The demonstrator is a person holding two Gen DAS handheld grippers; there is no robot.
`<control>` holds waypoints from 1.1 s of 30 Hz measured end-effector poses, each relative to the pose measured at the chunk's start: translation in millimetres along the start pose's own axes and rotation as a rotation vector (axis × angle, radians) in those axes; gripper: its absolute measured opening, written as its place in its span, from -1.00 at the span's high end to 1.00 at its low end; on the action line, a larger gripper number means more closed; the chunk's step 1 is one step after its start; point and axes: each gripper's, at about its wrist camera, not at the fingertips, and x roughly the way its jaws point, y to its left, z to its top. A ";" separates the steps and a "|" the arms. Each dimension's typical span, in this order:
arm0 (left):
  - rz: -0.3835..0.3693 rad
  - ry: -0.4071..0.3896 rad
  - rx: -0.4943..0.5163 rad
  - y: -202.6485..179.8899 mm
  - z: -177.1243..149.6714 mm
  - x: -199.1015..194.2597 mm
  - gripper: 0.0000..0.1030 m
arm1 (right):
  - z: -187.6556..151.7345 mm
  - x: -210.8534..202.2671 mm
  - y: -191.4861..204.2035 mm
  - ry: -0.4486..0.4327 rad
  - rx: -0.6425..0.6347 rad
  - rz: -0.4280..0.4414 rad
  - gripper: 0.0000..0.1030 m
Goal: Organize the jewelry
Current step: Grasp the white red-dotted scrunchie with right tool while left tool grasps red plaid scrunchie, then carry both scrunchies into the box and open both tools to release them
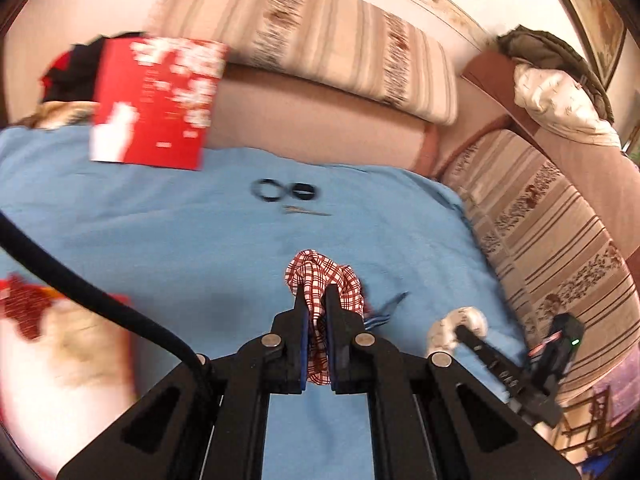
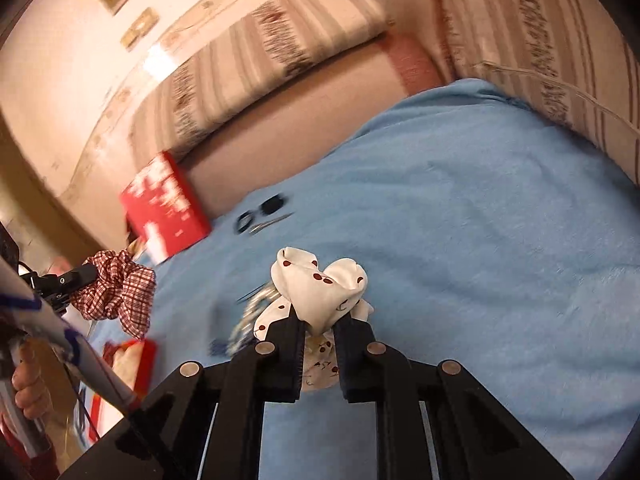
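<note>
My left gripper (image 1: 315,300) is shut on a red-and-white checked scrunchie (image 1: 328,276), held above the blue blanket (image 1: 160,240). The same scrunchie (image 2: 120,288) shows at the left of the right wrist view, pinched by the left gripper (image 2: 86,274). My right gripper (image 2: 318,320) is shut on a white scrunchie with red cherries (image 2: 320,284), also lifted off the blanket (image 2: 480,240). In the left wrist view that white scrunchie (image 1: 456,328) hangs from the right gripper (image 1: 460,330) at lower right. Two black hair ties (image 1: 284,191) and a thin metal hairpin (image 1: 306,211) lie farther back on the blanket.
A red box lid with white pattern (image 1: 156,100) leans at the back left against the sofa. An open box (image 1: 48,340) lies at lower left. Striped cushions (image 1: 340,36) line the back and right side. A blue-patterned item (image 2: 248,320) lies on the blanket under the right gripper. A hand (image 2: 28,392) shows at lower left.
</note>
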 end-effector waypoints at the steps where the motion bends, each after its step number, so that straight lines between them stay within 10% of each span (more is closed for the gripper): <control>1: 0.026 -0.009 -0.005 13.2 -5.7 -12.0 0.87 | -4.5 -2.4 13.4 0.010 -0.024 0.011 0.72; 15: 0.254 -0.070 -0.302 225.5 -73.6 -107.0 0.87 | -70.0 32.3 185.9 0.190 -0.292 0.161 0.72; 33: 0.389 -0.010 -0.465 362.3 -81.8 -60.9 0.87 | -162.6 136.5 338.4 0.457 -0.503 0.279 0.72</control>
